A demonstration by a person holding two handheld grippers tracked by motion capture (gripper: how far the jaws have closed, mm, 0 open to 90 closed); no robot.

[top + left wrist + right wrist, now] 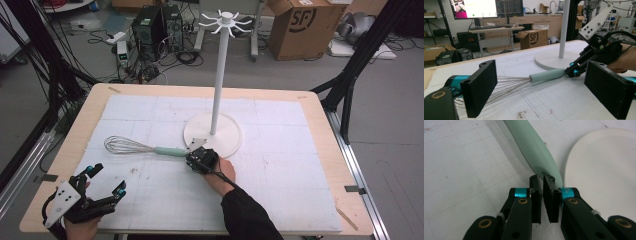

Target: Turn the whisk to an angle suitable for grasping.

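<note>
cluttered floor with cables and cardboard boxes surrounds the wooden table [75,130], whose white gridded mat [280,165] carries a tall white hook stand [218,80] on a round base. just beside that base lies the whisk [145,147], wires toward the left, mint handle toward the stand. the right gripper [542,185] has its jaws drawn together on the very tip of the handle. that hold looks shallow, so lift slowly and level to keep it from swinging. the left gripper [105,182], jaws wide apart and holding nothing, waits near the table's front corner.
</note>
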